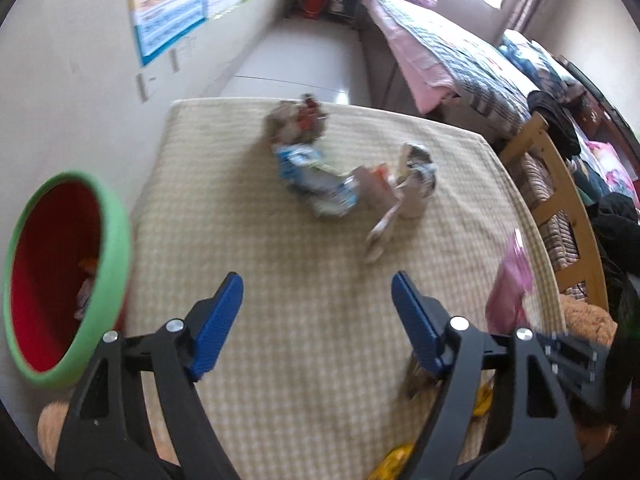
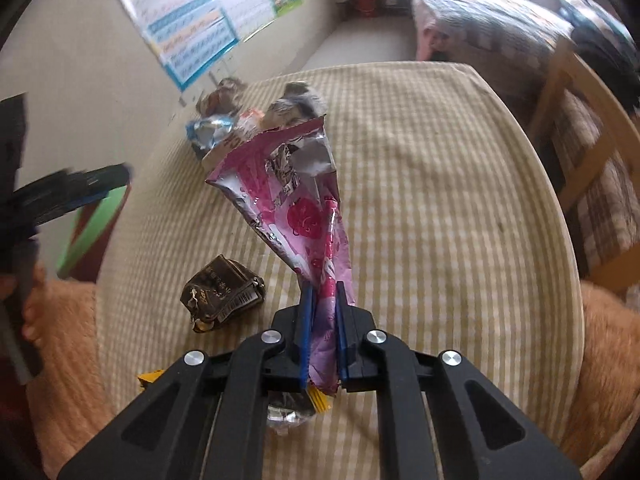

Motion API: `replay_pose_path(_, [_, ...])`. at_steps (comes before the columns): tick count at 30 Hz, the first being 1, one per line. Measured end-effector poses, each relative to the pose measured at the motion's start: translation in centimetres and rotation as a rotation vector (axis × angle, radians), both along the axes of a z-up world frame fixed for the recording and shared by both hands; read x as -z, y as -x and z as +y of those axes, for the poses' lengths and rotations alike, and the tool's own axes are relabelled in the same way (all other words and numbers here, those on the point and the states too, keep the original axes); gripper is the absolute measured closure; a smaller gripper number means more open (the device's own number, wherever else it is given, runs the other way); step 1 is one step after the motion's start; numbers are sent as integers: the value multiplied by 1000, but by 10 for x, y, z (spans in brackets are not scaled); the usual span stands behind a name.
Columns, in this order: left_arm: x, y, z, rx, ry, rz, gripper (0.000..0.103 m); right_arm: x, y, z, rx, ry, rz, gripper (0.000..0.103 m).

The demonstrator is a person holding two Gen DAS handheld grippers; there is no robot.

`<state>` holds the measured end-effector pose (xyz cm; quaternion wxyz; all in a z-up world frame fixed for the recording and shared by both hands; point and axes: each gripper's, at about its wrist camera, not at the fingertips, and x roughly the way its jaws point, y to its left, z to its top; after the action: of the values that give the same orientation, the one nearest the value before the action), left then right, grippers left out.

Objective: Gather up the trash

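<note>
My right gripper [image 2: 323, 292] is shut on a pink foil wrapper [image 2: 296, 200] and holds it up above the checked tablecloth [image 2: 440, 200]. The same pink wrapper [image 1: 510, 292] shows at the right in the left wrist view. My left gripper [image 1: 317, 284] is open and empty above the table. A blue and white wrapper [image 1: 316, 180], a silver crumpled wrapper [image 1: 416, 176] and a brown one [image 1: 296, 118] lie ahead of it. A dark brown wrapper [image 2: 222, 294] lies left of my right gripper. A red bin with a green rim [image 1: 108, 264] stands at the left.
A wall with posters [image 1: 168, 4] runs along the table's left side. A wooden chair [image 1: 560, 200] stands at the right edge, with a bed [image 1: 440, 48] beyond. Yellow wrapper scraps [image 1: 394, 460] lie near the front edge. An orange fuzzy fabric [image 2: 608, 360] lies at the table's near side.
</note>
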<state>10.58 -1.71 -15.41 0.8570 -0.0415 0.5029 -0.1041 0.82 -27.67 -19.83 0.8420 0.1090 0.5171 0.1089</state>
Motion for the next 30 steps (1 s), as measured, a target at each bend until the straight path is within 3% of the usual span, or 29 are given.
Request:
replay_pose_path(7, [26,-58,-55,68,-21,64,41,6,-8,-6,51,-17,4,90])
replay_pose_path(10, [42,-74,-65,70,-43,126,52,8,-9,-9,63,-39,-1,90])
replay_pose_path(12, [53,-81,-67,65,-45,166,67,7,-9,-11,73,-58,-12,89])
replay_pose_path(14, [56,-80,-65,65,-20,176,74,6,-7,-16,85,-73,-18,72])
replay_pose_path(16, [53,-75,-66,69,-33,165,82,4,-7,-20,104,-90,-31,63])
replay_pose_path(18, [49,-66,-65,82,-54,148,92,2,-7,-23,115,-104,-39,60])
replay_pose_path(20, [44,-56,-61,88,-65,136,94,-1,-6,-26,123,-109,-42,56])
replay_pose_path(25, [41,-31,-44,95,-46,136,92,-19,10,-29,117,-171,-23,50])
replay_pose_path(26, [42,-28,-40,94,-46,142,80,-20,16,-28,112,-166,-10,49])
replay_pose_path(27, [45,-27,-37,91,-44,151,57,-19,22,-25,108,-164,2,49])
replay_pose_path(28, [46,-27,-35,83,-42,154,49,-16,28,-22,104,-168,23,49])
replay_pose_path(30, [47,-28,-31,65,-32,153,48,-10,38,-17,101,-180,72,49])
